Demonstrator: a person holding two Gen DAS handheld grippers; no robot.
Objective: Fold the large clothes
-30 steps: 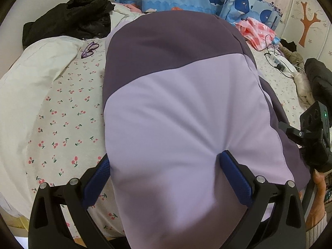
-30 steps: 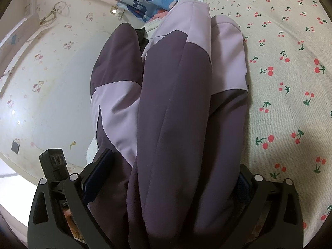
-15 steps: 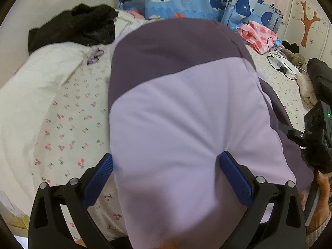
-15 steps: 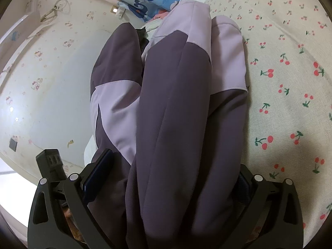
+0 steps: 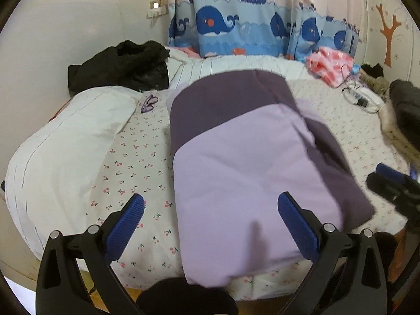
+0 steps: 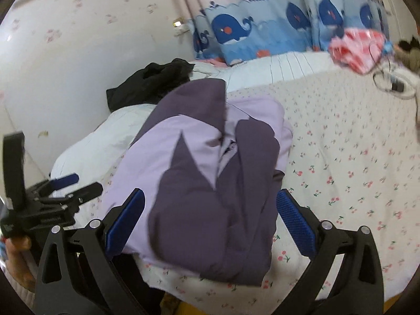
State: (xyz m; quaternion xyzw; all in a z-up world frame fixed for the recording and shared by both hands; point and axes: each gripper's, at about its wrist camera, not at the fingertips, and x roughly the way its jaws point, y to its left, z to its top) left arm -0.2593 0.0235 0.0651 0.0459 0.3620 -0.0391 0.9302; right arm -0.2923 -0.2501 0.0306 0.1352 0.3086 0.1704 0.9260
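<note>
Cherry-printed cotton covers the bed (image 5: 136, 157), the widest thing in both views, with a whale-patterned curtain (image 5: 223, 31) hanging behind its far edge. On the sheet's near edge lies the folded jacket (image 5: 236, 162), a two-tone bundle of lilac and dark purple, its front fold overhanging the mattress side slightly. A white pillow (image 5: 65, 144) sits at the left edge of the bed, and a heap of black clothing (image 5: 123, 65) rests at the far left corner. A pink-and-red garment (image 5: 330, 65) lies at the far right corner, near a tangle of cable. The left gripper (image 5: 210, 220) hovers above the jacket's near end, its blue pads spread wide and holding nothing. The right gripper (image 6: 210, 215) likewise stands released over the dark purple fold, both pads clear of the cloth.
</note>
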